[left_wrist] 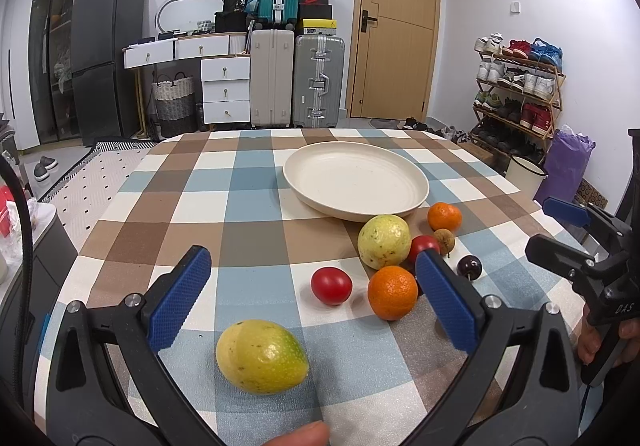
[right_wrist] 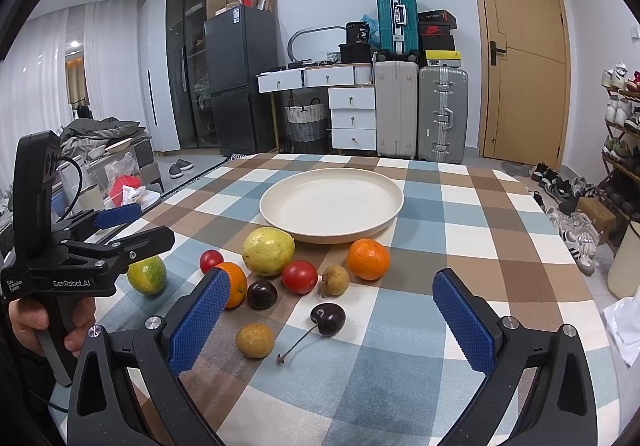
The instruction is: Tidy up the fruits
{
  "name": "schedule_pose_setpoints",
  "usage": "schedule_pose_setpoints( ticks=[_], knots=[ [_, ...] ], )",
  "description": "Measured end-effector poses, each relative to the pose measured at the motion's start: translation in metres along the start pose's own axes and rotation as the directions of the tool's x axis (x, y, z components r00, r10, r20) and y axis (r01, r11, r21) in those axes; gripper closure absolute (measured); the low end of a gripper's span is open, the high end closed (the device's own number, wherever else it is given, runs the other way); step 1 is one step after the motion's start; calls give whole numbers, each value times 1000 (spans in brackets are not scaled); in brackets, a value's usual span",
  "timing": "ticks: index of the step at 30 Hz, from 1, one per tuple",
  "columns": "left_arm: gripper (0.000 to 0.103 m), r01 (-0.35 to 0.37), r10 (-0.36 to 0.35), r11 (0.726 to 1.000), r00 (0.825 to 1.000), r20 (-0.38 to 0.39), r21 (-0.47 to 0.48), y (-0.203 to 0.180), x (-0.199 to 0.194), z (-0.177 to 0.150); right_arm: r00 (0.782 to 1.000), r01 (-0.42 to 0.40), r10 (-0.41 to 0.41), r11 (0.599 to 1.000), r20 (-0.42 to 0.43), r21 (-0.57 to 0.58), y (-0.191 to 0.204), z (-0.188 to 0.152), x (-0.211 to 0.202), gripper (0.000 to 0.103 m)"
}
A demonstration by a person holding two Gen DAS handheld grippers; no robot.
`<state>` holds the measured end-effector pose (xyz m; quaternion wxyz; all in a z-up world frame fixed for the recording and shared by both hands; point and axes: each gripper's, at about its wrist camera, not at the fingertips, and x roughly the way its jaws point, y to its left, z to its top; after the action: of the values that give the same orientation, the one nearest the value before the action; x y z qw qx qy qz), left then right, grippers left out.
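Tongs [left_wrist: 312, 296] [right_wrist: 330, 320] wide apart, empty

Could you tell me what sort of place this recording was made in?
Most likely a lived-in room of a home, used for dining and storage: a table with a checked cloth, stacked suitcases beside a fridge, and a shoe rack near the door.

The left gripper [right_wrist: 120, 224], seen from the right wrist camera, carried "GenRobot.AI" in white on its black body, with small print beside it too fine to make out. The right gripper [left_wrist: 560, 230], in the left wrist view, bore the letters "DAS" on its black body. A black bag [right_wrist: 362, 33] on the desk showed the number "36". A dark shoebox [right_wrist: 437, 31] in the stack displayed a red Nike swoosh.
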<state>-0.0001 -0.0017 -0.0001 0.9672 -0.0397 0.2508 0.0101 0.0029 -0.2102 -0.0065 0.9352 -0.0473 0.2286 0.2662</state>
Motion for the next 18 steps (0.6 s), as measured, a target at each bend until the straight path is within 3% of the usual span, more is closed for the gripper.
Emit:
schedule_pose_setpoints(
  ticks=[18],
  knots=[
    [1, 0, 0, 1000, 1000, 0, 1, 0, 0, 0, 1000, 15, -15, 1000, -7, 6, 11, -4, -6, 0]
  ],
)
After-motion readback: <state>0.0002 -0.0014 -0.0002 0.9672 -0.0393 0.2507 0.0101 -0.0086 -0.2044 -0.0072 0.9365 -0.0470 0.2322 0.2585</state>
